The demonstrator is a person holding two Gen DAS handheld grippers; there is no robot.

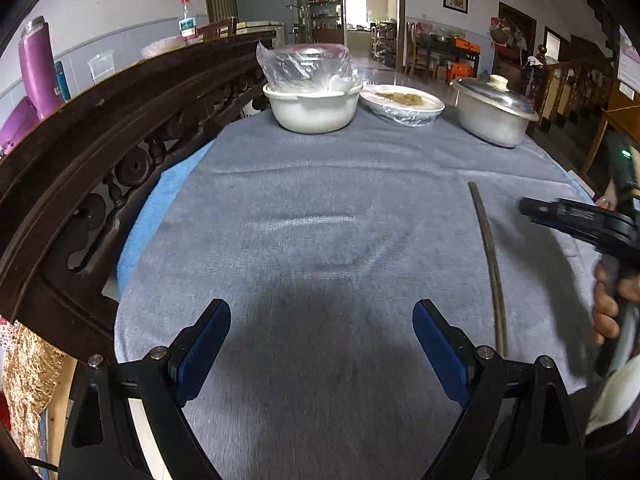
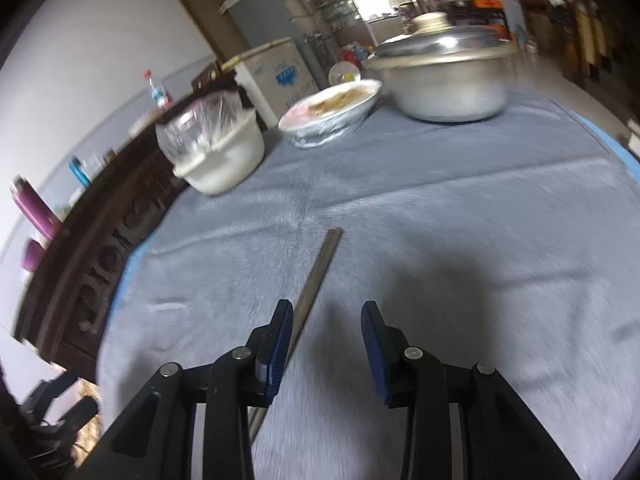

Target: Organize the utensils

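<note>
A pair of dark chopsticks [image 1: 489, 256] lies side by side on the grey cloth [image 1: 320, 220], to the right of my left gripper [image 1: 322, 316], which is open and empty above the cloth. In the right wrist view the chopsticks [image 2: 318, 276] run under the left finger of my right gripper [image 2: 327, 320], which is open and empty, above the cloth [image 2: 460, 220]. The right gripper also shows at the right edge of the left wrist view [image 1: 568, 216], held by a hand.
At the far side of the table stand a white bowl covered with plastic [image 1: 314, 104], a wrapped plate of food [image 1: 402, 103] and a lidded metal pot [image 1: 494, 114]. A dark carved wooden rail [image 1: 100, 152] runs along the left. A purple flask [image 1: 38, 68] stands beyond it.
</note>
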